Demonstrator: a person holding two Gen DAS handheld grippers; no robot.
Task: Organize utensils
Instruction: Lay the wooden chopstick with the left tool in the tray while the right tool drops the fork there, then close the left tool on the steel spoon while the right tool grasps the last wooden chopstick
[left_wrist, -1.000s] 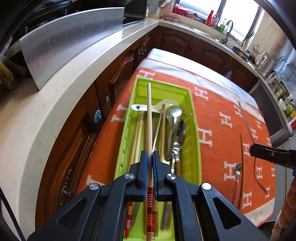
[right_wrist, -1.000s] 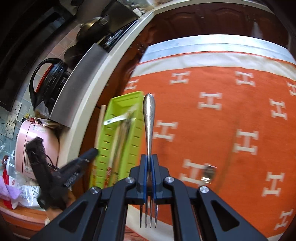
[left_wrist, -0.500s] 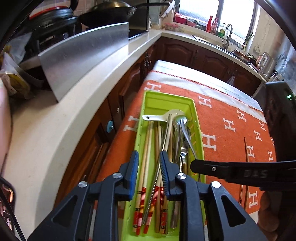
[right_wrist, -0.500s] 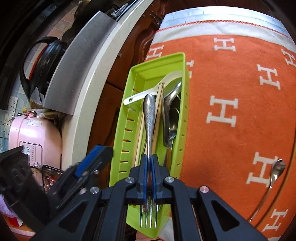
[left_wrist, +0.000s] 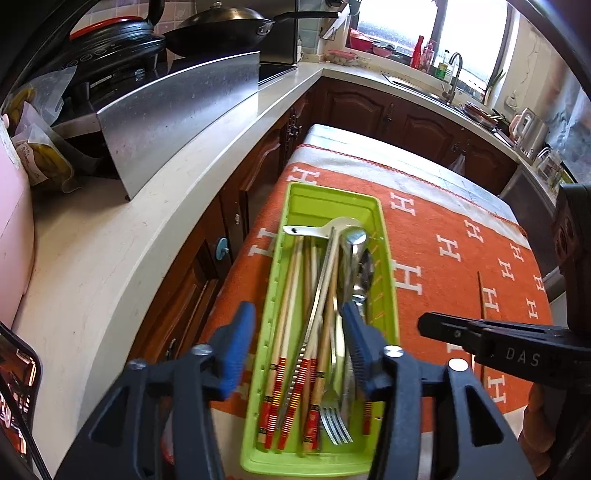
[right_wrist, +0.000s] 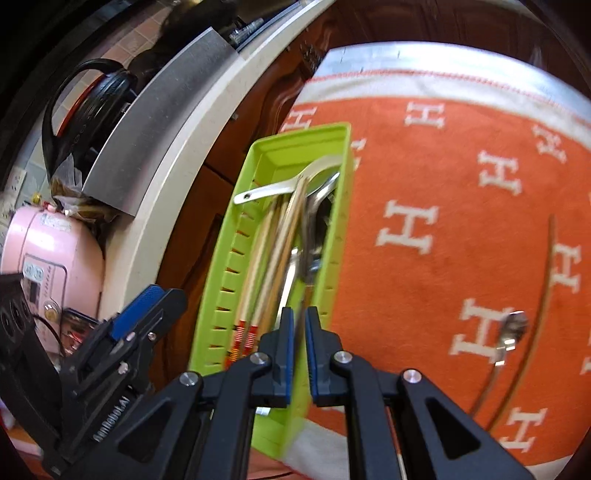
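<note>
1. Most utensils already lie in the green tray (left_wrist: 388, 266) along the tabletop's left edge: chopsticks (left_wrist: 291, 295), spoons, a fork (left_wrist: 334, 424).
2. Left gripper (left_wrist: 299, 345) hovers over the tray, fingers spread wide, holding nothing.
3. Right gripper (right_wrist: 299, 354) is empty, fingers parted only slightly.
4. Judging by what remains, next comes the spoon (right_wrist: 511, 332) or thin stick (right_wrist: 546, 280) lying on the orange cloth (right_wrist: 461, 184) toward the right.

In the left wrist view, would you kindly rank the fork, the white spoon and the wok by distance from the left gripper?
1. Fork: in the green tray, between the left gripper fingers.
2. White spoon: across the tray's far half.
3. Wok: on the stove, far left.
</note>
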